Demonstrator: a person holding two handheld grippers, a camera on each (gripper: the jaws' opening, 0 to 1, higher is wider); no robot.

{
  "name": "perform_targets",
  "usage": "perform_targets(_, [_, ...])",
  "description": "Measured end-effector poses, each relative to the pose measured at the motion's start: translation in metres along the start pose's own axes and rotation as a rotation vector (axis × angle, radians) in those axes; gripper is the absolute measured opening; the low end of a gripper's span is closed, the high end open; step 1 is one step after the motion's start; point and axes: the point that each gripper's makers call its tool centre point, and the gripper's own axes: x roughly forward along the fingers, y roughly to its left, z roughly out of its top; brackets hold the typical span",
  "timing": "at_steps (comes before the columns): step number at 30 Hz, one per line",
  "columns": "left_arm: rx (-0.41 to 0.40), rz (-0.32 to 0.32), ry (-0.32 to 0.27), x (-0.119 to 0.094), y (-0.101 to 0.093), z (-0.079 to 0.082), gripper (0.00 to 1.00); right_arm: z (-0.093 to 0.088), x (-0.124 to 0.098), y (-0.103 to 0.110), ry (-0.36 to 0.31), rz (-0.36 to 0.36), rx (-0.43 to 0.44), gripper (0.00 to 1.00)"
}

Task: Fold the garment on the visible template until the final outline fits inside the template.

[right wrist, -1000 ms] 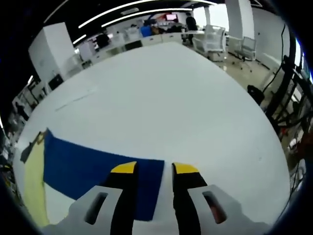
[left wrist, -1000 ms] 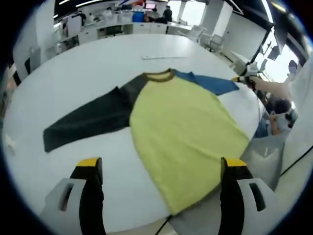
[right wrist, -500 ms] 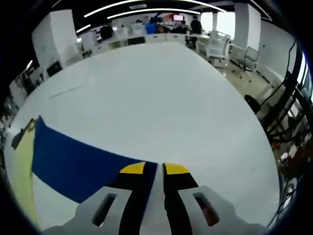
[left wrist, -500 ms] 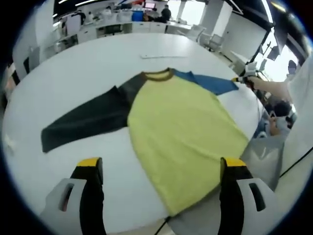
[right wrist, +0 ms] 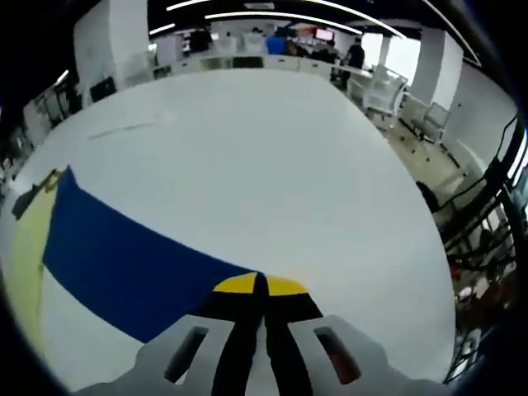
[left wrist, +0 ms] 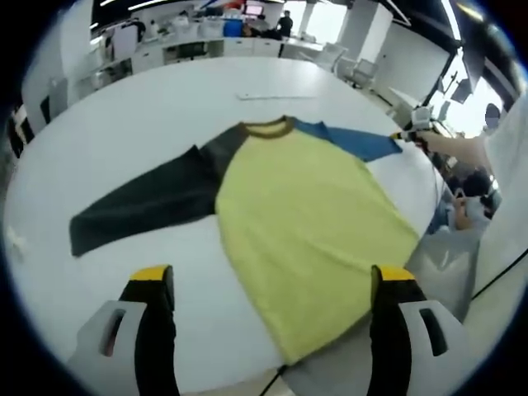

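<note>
Yellow shirt [left wrist: 309, 235]: lying flat on my white tabletop [left wrist: 148, 115], dark sleeve [left wrist: 144, 206] stretched one way, blue sleeve [left wrist: 355, 140] the other, hem near the tabletop edge.
Left tongs [left wrist: 268, 285]: I've got them hovering wide apart over the near edge, nothing in them.
Right tongs [right wrist: 260, 285]: pinched tight on the blue sleeve's cuff, jaws touching.
Background: office desks and chairs [right wrist: 388, 87] well beyond the tabletop.

Our left gripper view looks from the hem side, well back, across the whole garment [left wrist: 305, 223]. Our right gripper view sits close at its blue sleeve [right wrist: 124, 256], shared by both.
</note>
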Motion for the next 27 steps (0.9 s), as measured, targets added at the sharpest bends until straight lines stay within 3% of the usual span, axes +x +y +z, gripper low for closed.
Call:
perform_targets(4, [-0.003, 0.003, -0.003, -0.001, 0.001, 0.0, 0.95, 0.0, -0.004, 0.003, 0.021, -0.007, 0.008, 0.02])
perform_targets(9, [-0.003, 0.004, -0.013, -0.003, 0.0, 0.001, 0.95, -0.002, -0.006, 0.001, 0.048, -0.009, 0.086, 0.02])
perform_targets(13, [-0.006, 0.007, -0.017, -0.006, 0.0, 0.0, 0.95, 0.0, -0.008, 0.003, 0.049, -0.026, 0.055, 0.02])
perform_targets(27, [0.0, 0.012, -0.059, -0.02, -0.001, 0.003, 0.98, 0.036, -0.038, -0.002, -0.056, -0.005, 0.116, 0.02])
